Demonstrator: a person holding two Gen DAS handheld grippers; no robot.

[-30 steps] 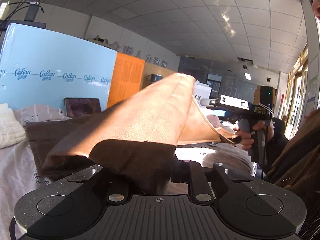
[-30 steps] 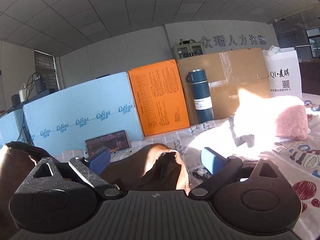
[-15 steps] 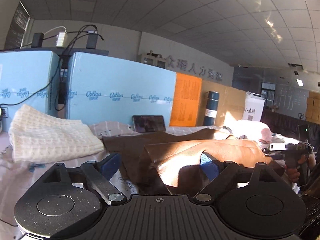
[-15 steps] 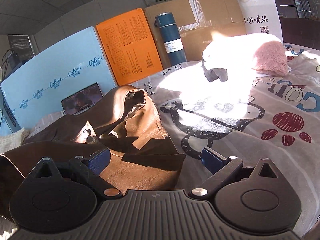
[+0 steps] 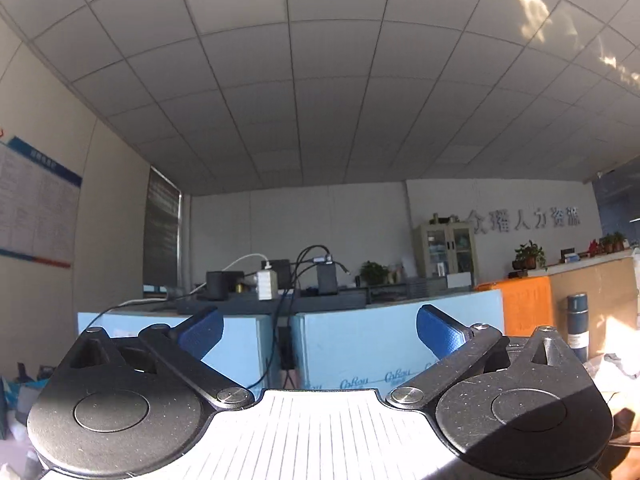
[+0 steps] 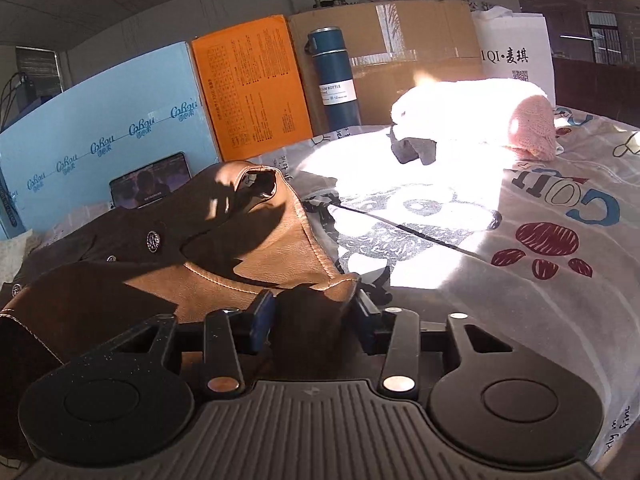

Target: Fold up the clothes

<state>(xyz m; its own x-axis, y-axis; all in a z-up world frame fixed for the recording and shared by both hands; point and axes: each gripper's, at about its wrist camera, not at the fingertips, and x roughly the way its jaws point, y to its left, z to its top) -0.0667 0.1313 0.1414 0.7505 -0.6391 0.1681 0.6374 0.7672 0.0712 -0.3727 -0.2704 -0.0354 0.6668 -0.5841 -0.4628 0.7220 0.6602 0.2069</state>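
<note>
A brown leather jacket [image 6: 256,256] with metal buttons lies folded over on the printed sheet [image 6: 540,280], left of centre in the right wrist view. My right gripper [image 6: 314,318] has its blue pads closed in on a dark fold of the jacket's near edge. My left gripper [image 5: 318,330] is raised and tilted up toward the ceiling, wide open, nothing between its blue pads. The jacket does not show in the left wrist view, apart from a brown sliver at the lower right edge.
Blue foam boards [image 6: 104,128], an orange board [image 6: 252,88], a cardboard box [image 6: 416,52] and a dark blue bottle [image 6: 334,76] line the back. A phone [image 6: 150,184] leans on the blue board. A white and pink knit pile [image 6: 480,116] lies at right.
My left gripper, shut on the jacket a second ago, let go and swung up toward the ceiling. My right gripper came down and closed on the jacket's near edge.
</note>
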